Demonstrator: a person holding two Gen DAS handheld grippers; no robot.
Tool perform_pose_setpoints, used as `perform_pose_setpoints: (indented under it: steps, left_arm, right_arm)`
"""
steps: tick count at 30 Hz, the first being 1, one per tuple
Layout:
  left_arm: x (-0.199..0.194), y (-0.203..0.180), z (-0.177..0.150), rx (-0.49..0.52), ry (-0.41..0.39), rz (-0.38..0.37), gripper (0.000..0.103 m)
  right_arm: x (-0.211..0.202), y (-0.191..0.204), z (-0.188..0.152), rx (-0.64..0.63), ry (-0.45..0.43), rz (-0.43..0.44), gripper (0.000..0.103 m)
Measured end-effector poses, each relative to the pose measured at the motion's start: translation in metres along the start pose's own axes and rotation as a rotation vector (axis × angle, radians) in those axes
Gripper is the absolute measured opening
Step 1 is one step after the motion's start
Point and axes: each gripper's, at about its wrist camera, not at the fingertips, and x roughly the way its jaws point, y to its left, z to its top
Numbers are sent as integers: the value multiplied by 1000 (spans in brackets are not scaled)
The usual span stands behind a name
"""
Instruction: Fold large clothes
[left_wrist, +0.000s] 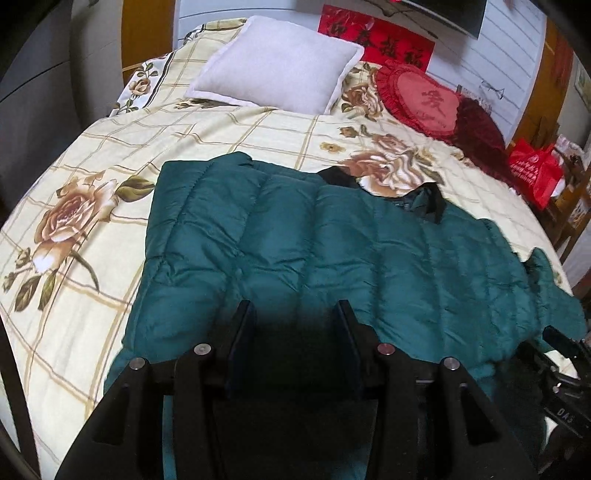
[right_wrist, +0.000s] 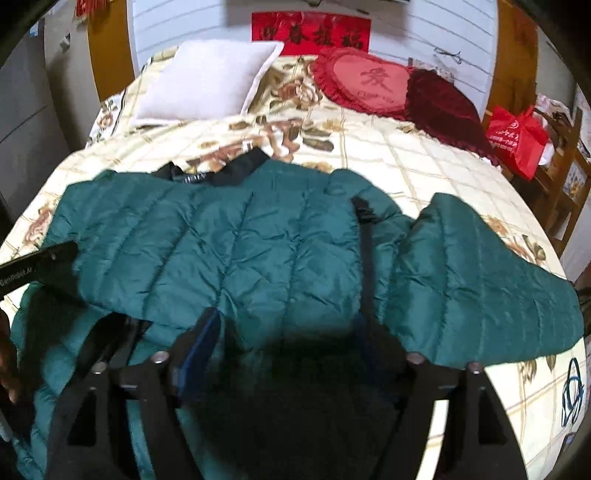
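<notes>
A dark green quilted puffer jacket (left_wrist: 314, 240) lies spread flat on the bed, its black collar (left_wrist: 428, 199) toward the pillows. My left gripper (left_wrist: 293, 314) hovers over the jacket's near hem, jaws apart, with only shadowed fabric showing beneath them. In the right wrist view the jacket (right_wrist: 221, 240) fills the middle and one sleeve (right_wrist: 480, 277) lies out to the right. My right gripper (right_wrist: 286, 325) stands wide open above the hem, its pads clear of the fabric. The other gripper's black body (right_wrist: 37, 266) shows at the left edge.
A floral cream quilt (left_wrist: 92, 221) covers the bed. At the head lie a white pillow (left_wrist: 277, 62), a red heart cushion (left_wrist: 424, 99) and a dark red cushion (right_wrist: 443, 107). A red bag (right_wrist: 517, 136) sits on wooden furniture at the right. Grey cabinets (left_wrist: 33, 92) stand left.
</notes>
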Motion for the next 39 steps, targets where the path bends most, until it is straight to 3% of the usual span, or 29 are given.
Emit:
perform_pose_setpoints:
  steps: [26, 39]
  left_arm:
    - [-78, -75, -52, 89, -73, -79, 27]
    - [-67, -113, -59, 140, -62, -90, 27]
  right_arm:
    - [-69, -29, -35, 60, -60, -28, 84]
    - [-67, -72, -44, 110, -48, -82, 85]
